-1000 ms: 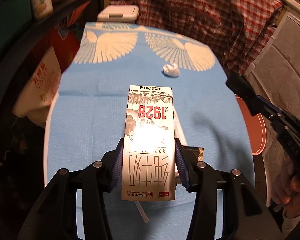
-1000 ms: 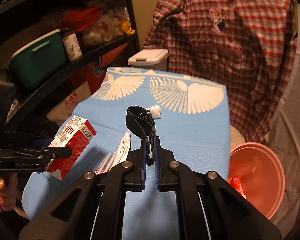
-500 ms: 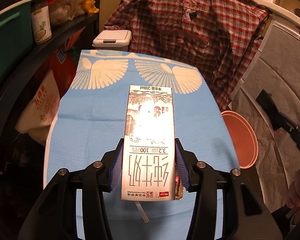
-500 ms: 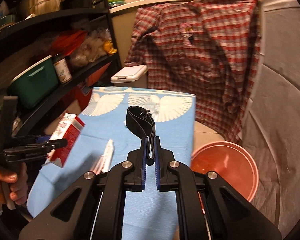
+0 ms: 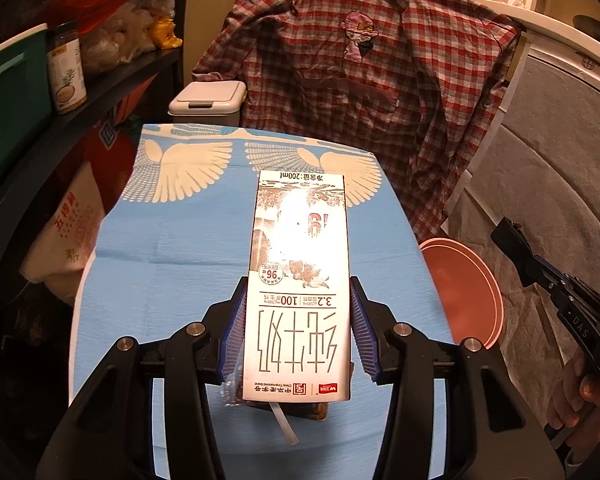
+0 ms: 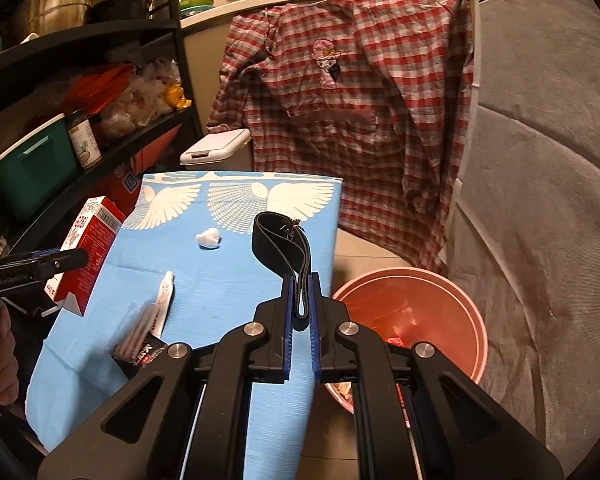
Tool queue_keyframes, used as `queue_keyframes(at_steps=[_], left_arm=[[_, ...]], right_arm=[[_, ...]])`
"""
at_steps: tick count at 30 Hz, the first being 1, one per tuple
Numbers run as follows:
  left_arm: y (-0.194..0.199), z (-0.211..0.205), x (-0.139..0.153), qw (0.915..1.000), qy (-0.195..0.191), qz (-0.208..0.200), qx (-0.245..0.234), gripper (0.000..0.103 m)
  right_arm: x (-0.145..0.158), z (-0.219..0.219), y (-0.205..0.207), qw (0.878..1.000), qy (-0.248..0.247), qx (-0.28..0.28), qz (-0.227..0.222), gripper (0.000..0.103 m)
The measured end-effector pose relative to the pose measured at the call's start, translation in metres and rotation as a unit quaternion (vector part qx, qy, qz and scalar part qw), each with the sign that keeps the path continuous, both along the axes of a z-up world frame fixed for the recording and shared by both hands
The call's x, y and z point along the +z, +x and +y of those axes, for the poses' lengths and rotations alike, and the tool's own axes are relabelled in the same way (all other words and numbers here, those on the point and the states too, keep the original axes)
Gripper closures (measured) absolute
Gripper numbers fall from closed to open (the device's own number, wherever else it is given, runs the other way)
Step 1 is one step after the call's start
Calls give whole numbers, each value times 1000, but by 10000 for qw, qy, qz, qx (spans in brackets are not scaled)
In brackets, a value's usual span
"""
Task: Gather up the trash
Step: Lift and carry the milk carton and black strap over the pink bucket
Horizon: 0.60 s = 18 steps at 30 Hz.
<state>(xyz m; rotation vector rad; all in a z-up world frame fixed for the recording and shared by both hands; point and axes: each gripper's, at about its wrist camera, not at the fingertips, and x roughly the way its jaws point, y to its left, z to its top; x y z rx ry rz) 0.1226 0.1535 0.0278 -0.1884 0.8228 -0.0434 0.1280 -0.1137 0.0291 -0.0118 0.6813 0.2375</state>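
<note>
Gripping a milk carton [image 5: 298, 280] between both pads, the left gripper [image 5: 298, 330] held it lifted over the blue cloth [image 5: 172, 264]. Further right, the right gripper [image 6: 300, 312] was pinched on a black strap [image 6: 278, 246], raised just beside the pink basin [image 6: 416, 312] on the floor.

You have swung your right claw [image 6: 299, 308] with the black strap [image 6: 280, 240] toward the pink basin [image 6: 474, 320], and lifted the milk carton [image 5: 298, 280] higher off the worktop [image 5: 172, 240].

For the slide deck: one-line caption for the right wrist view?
Right hand-held gripper pinches a black strap over the blue table, pink bucket alongside.
</note>
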Motion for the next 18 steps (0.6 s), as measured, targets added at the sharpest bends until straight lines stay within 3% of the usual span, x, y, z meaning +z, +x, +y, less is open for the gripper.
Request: queue_keyframes(at_steps=[18], left_arm=[[10, -38, 3, 9996, 60, -179, -190, 56]], right_arm=[[1, -36, -1, 9991, 53, -418, -99, 95]])
